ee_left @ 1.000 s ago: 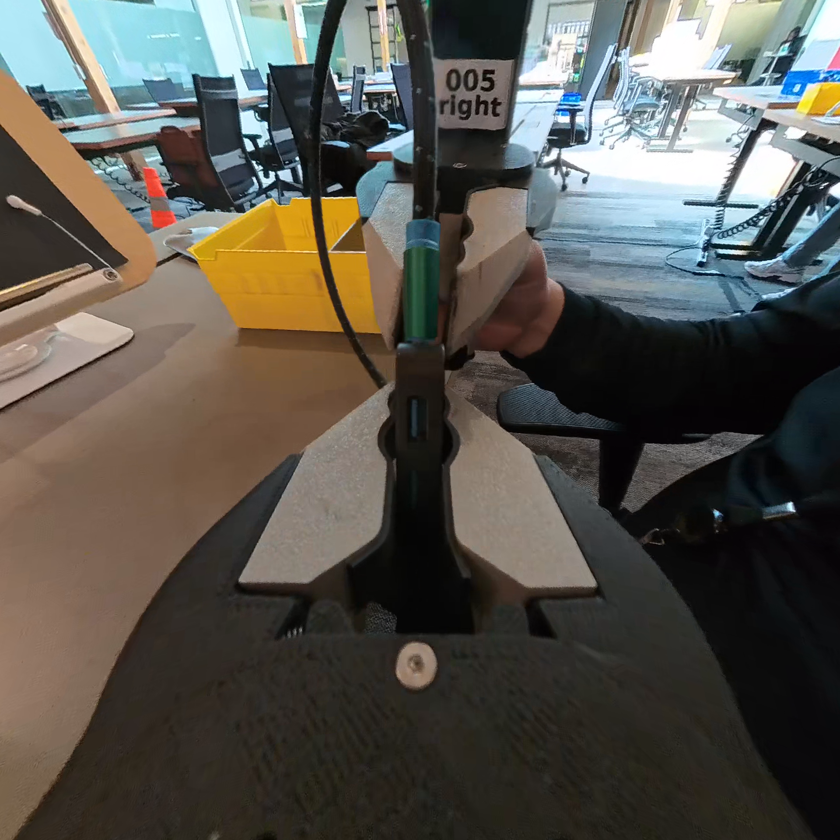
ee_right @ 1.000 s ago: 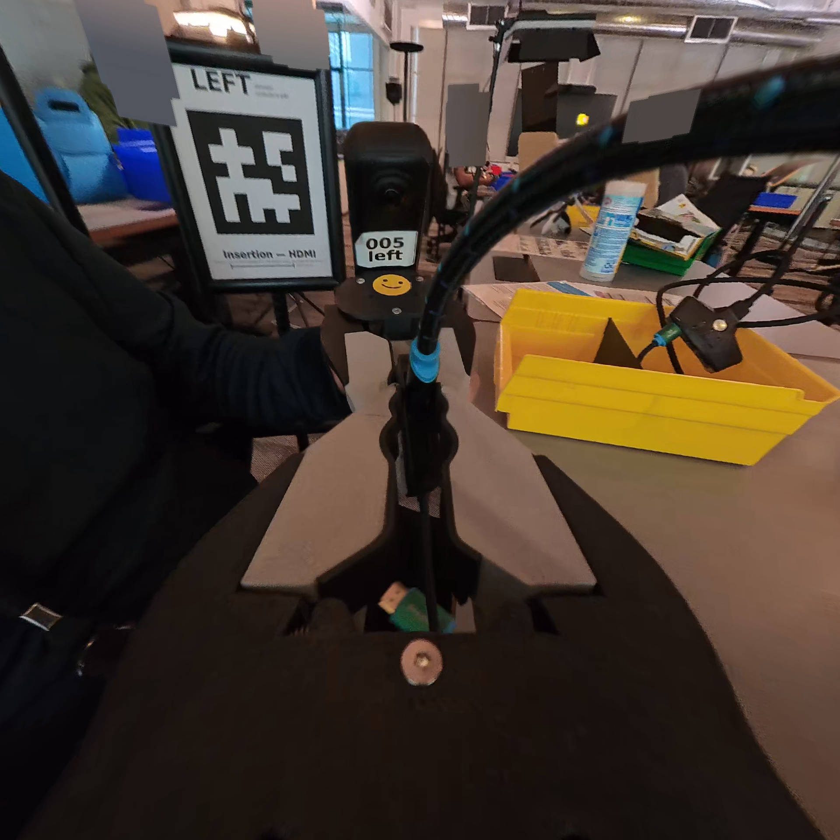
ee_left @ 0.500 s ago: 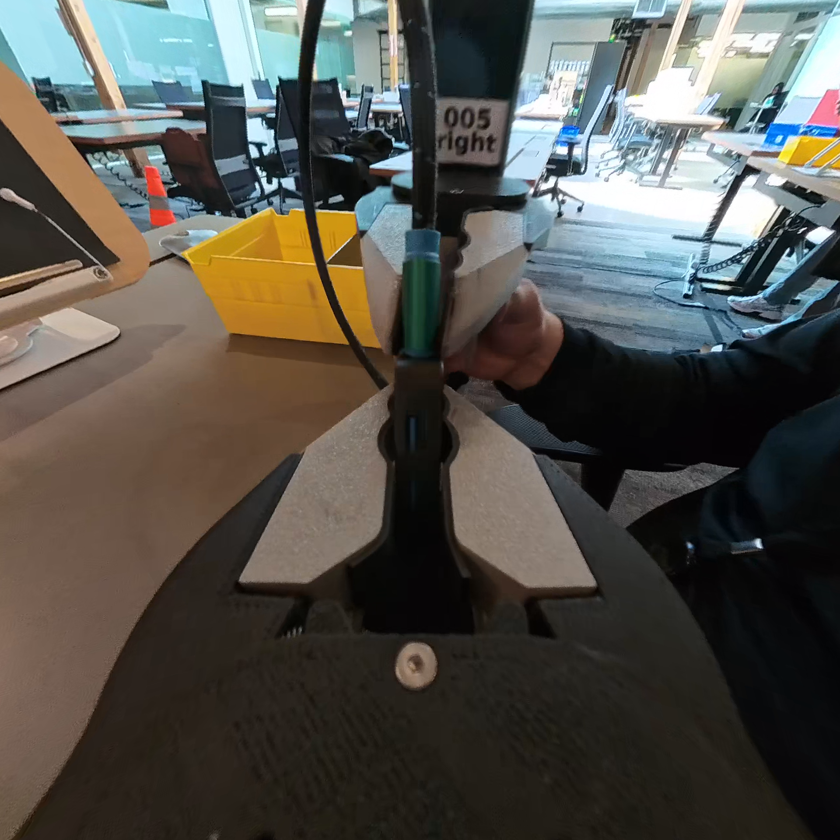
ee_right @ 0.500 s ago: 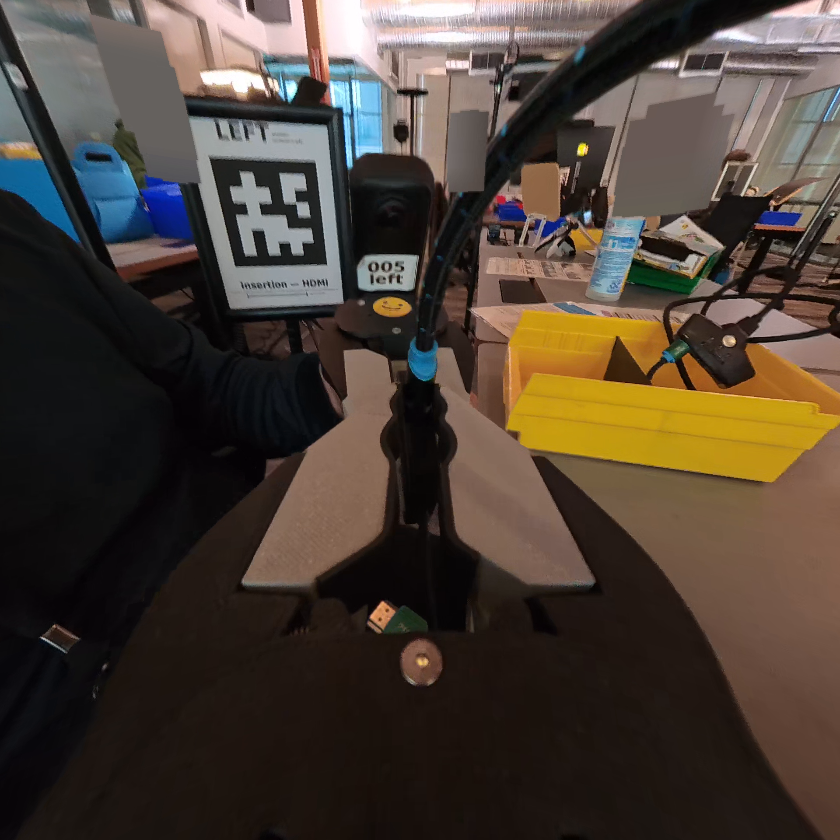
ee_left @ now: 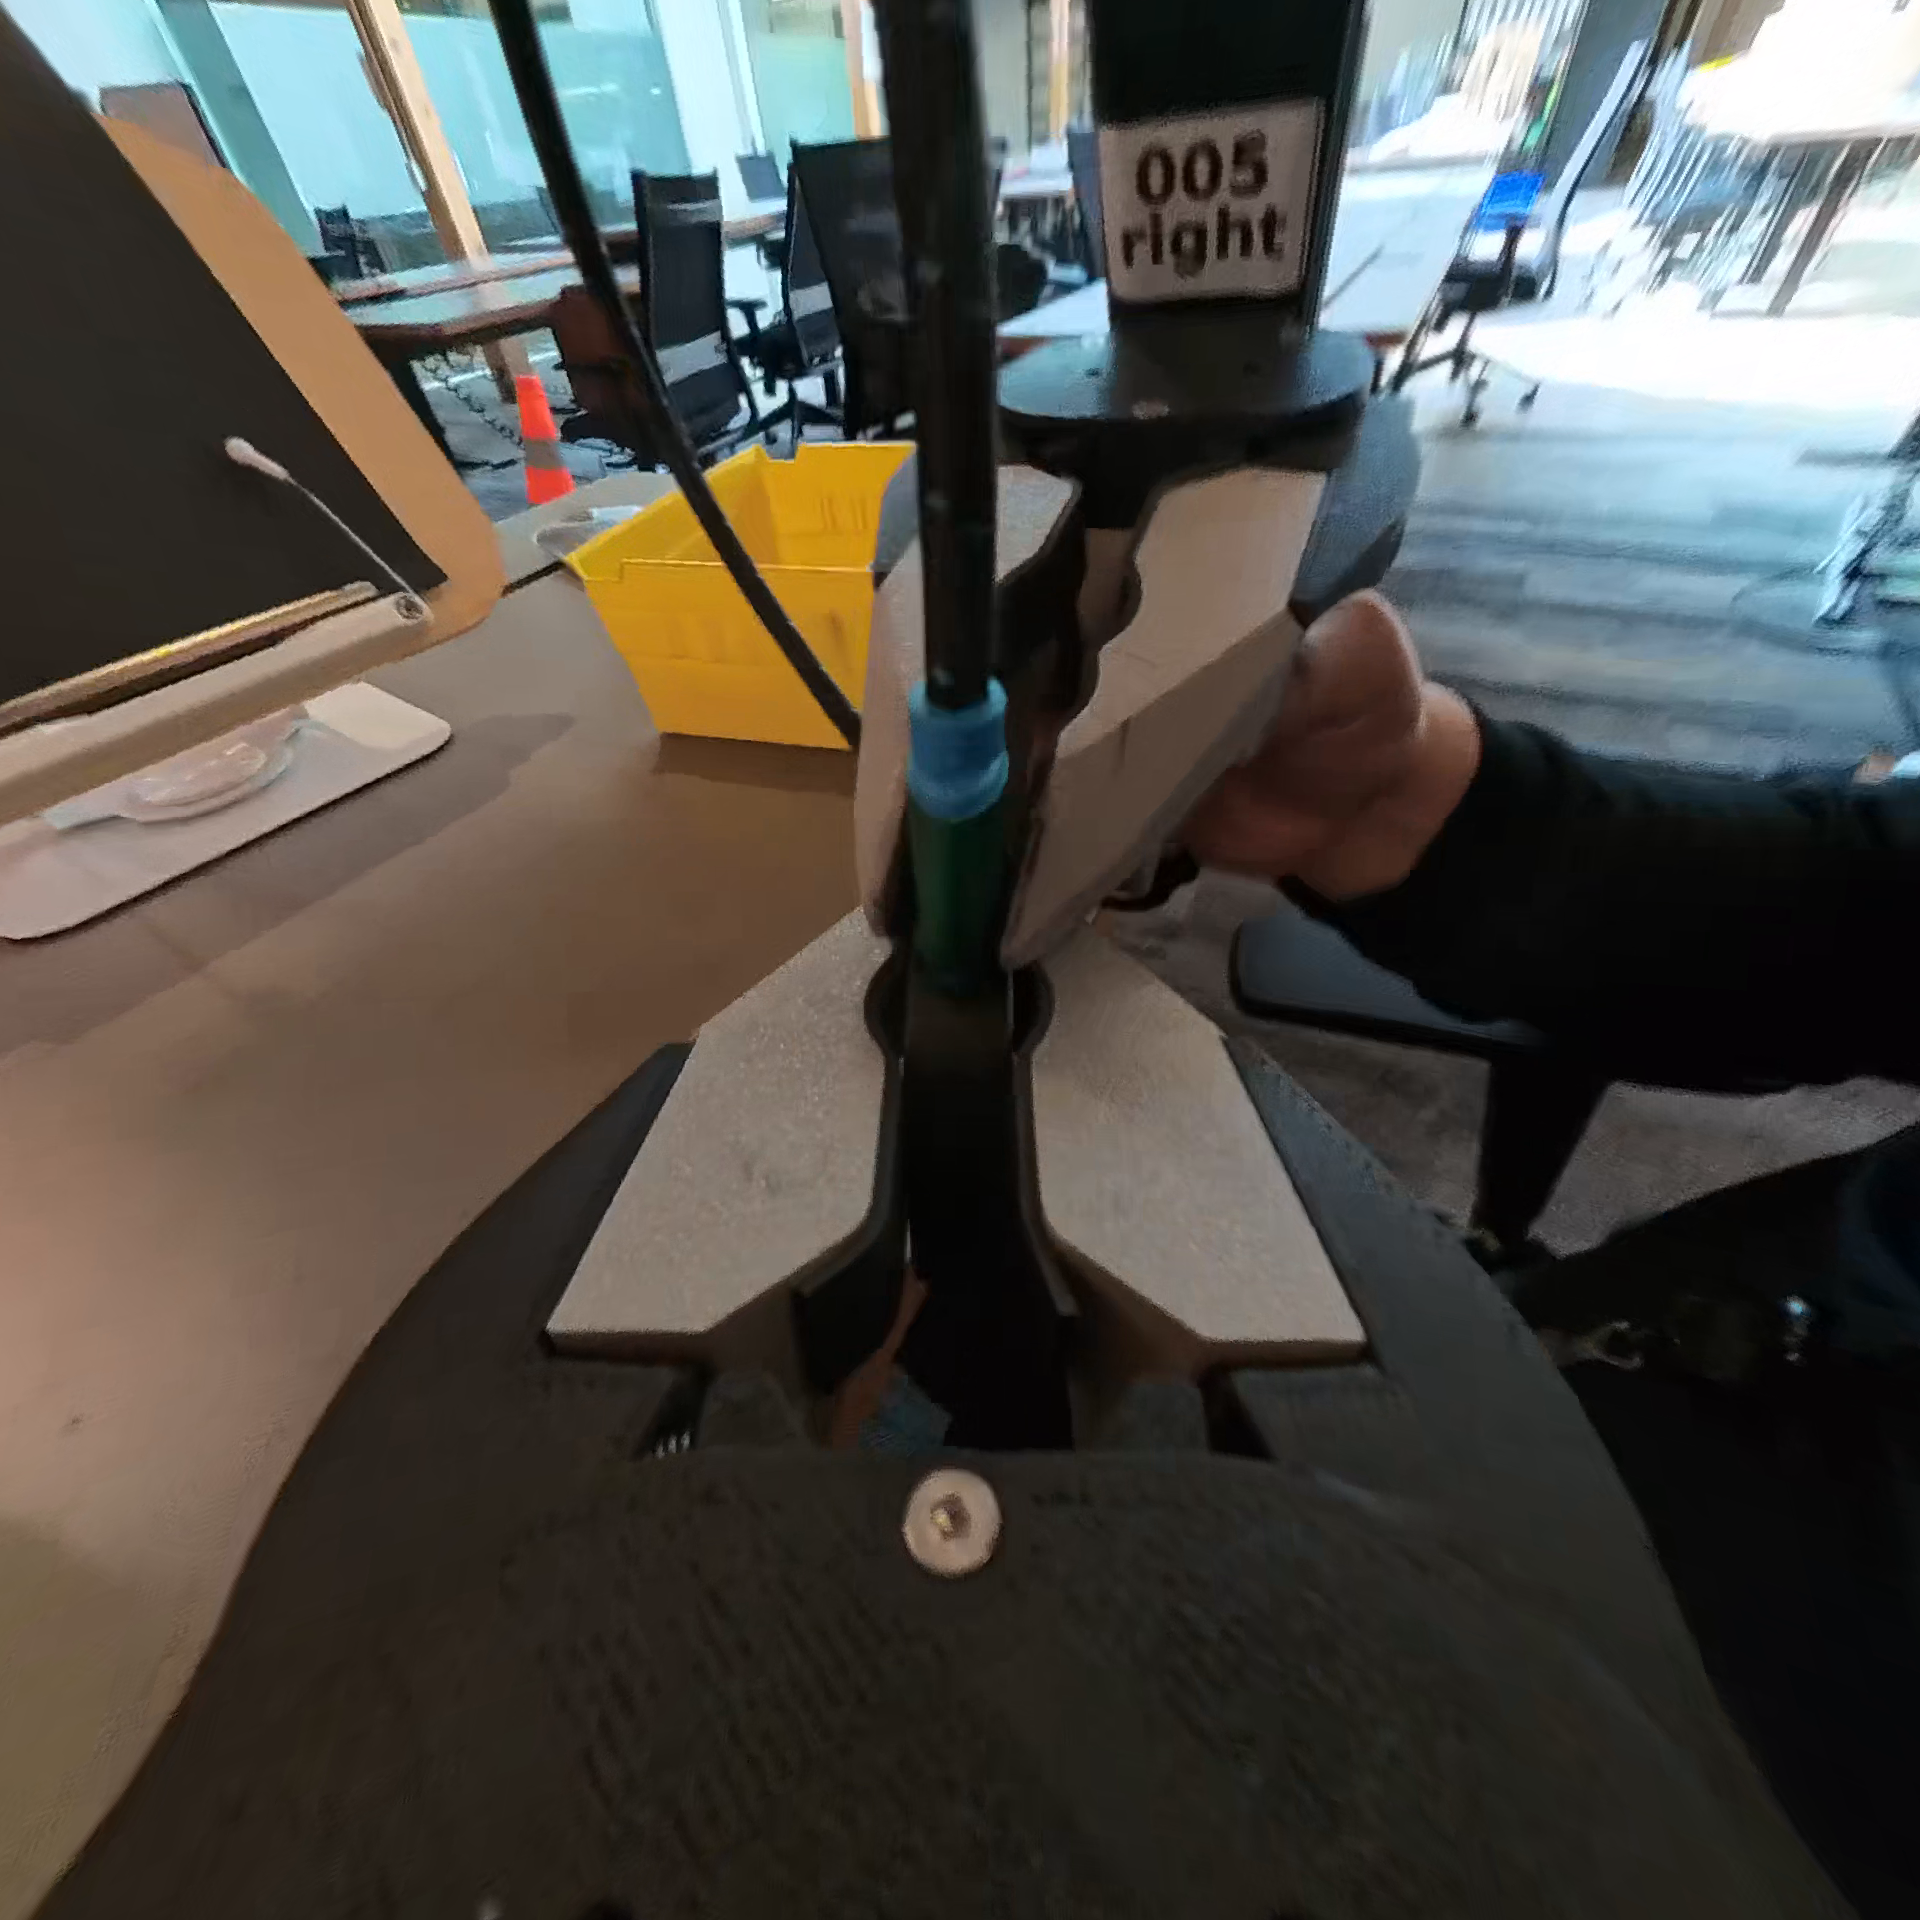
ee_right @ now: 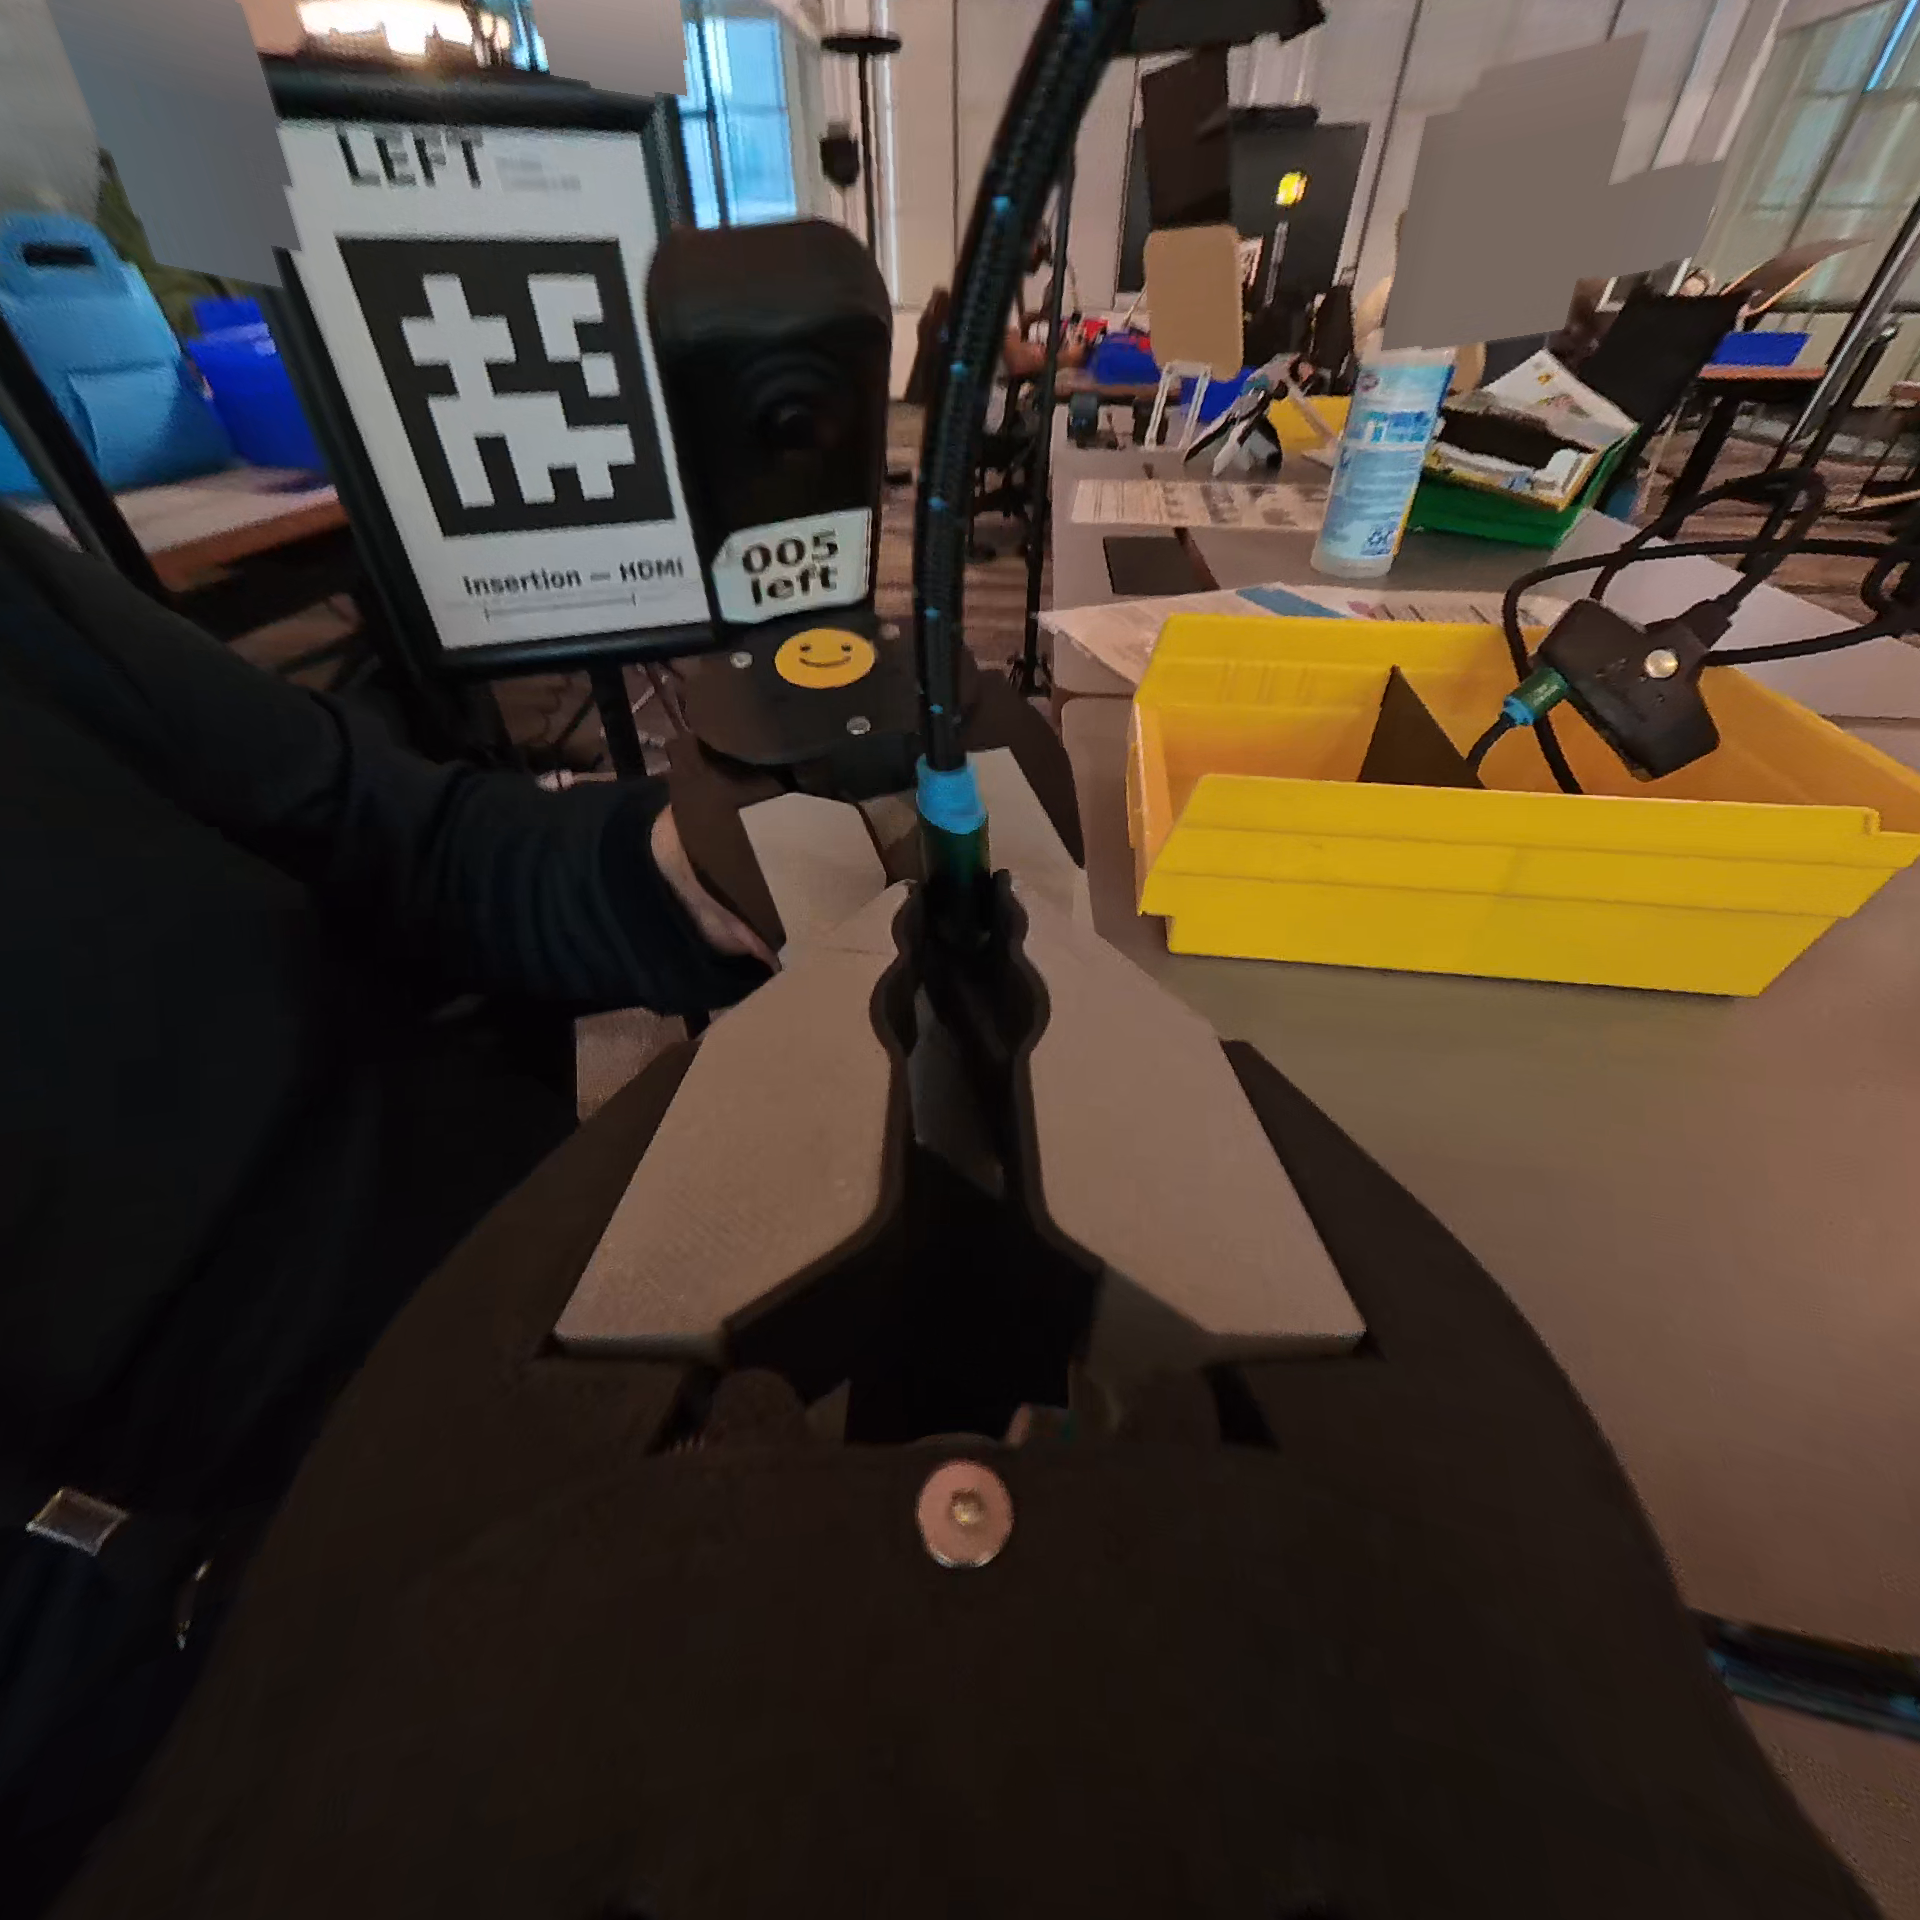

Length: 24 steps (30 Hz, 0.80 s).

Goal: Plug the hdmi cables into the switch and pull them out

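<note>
Wide brown worktop (ee_left: pixel 260 1039), with a yellow bin (ee_right: pixel 1455 883) near its far edge, a black adapter (ee_right: pixel 1626 696) with thin leads propped on the bin's rim. Beside the worktop's edge, above a dark chair seat (ee_left: pixel 1382 1013), left gripper (ee_left: pixel 956 1039) and right gripper (ee_right: pixel 956 987) tip to tip, almost touching. Left tongs pressed together on the flat black switch (ee_left: pixel 956 1164), gripped lengthwise between the grey pads. Right tongs pinching the hdmi plug (ee_left: pixel 951 894), green-bodied with a blue collar, its end hard against the end of the switch; cannot tell how deep in the port. Rising from the collar, the black braided cable (ee_right: pixel 951 447), blue-flecked, curving up past the top of the right wrist view.
</note>
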Tool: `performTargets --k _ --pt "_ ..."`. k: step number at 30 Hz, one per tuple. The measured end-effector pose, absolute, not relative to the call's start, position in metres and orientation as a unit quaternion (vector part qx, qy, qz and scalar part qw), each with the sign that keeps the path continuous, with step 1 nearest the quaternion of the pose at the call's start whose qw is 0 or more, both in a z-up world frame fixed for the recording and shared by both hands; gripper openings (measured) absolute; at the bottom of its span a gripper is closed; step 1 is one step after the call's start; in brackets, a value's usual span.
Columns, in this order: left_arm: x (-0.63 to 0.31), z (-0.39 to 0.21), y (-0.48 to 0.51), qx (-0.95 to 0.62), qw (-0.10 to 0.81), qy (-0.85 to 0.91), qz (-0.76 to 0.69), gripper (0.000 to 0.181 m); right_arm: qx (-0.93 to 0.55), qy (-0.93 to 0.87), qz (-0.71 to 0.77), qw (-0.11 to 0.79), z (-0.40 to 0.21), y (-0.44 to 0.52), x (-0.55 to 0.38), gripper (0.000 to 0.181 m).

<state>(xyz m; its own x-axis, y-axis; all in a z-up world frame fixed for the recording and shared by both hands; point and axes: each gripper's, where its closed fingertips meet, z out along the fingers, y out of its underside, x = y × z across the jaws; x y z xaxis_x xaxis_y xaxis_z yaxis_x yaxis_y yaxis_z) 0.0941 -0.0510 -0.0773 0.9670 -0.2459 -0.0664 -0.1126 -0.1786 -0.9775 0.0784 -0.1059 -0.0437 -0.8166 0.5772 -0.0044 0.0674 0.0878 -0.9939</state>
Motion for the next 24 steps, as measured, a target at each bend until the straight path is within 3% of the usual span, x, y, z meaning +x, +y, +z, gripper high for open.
performTargets --k 13,24 --pt "0.095 -0.058 -0.057 -0.743 0.658 0.105 -0.065 0.013 -0.234 -0.581 0.772 0.112 -0.015 -0.099 0.080 0.009" --pt "0.099 -0.048 -0.060 -0.733 0.669 0.103 -0.071 0.012 -0.226 -0.603 0.758 0.105 -0.007 -0.103 0.086 0.009"
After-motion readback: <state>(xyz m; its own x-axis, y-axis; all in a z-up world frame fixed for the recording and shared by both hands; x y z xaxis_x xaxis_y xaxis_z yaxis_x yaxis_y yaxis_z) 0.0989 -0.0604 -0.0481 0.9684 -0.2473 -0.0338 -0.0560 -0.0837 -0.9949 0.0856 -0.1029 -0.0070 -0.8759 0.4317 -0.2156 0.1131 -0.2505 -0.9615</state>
